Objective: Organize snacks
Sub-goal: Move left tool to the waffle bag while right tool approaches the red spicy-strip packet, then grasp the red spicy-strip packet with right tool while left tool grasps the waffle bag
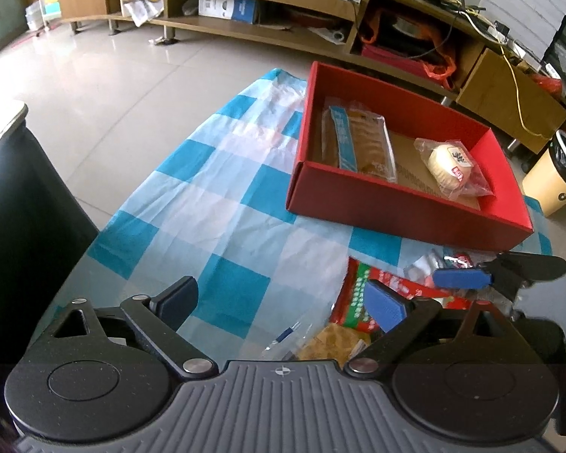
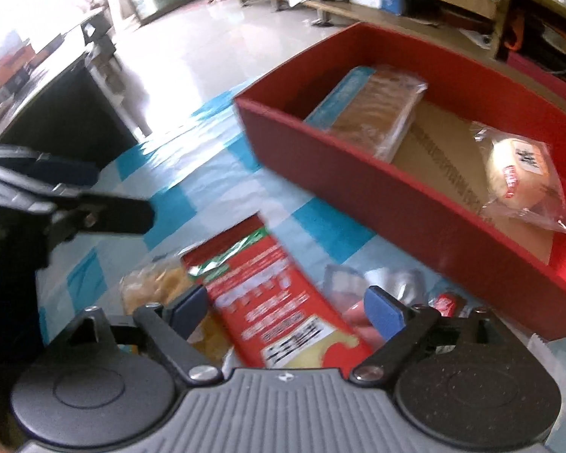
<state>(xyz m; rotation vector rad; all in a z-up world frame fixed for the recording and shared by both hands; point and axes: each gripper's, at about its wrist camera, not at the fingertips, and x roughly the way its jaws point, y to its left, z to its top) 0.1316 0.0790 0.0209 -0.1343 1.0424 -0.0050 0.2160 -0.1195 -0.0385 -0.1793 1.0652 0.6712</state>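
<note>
Lighting: soft daylight, moderately bright, no hard shadows. Left wrist view: sharp throughout; pale sheen on the floor tiles [image 1: 105, 75]; straight shelving [image 1: 253, 0] bows strongly toward the frame's edges; corners fall to black. Right wrist view: motion blur over nearly everything, worst on the red snack packet [image 2: 279, 294]; upper left corner blown out to white glare, which spreads across the floor; same fisheye curvature at the edges.

One red box [image 1: 396, 204], two wrapped snacks [image 1: 362, 143] inside, perhaps four outside
</note>
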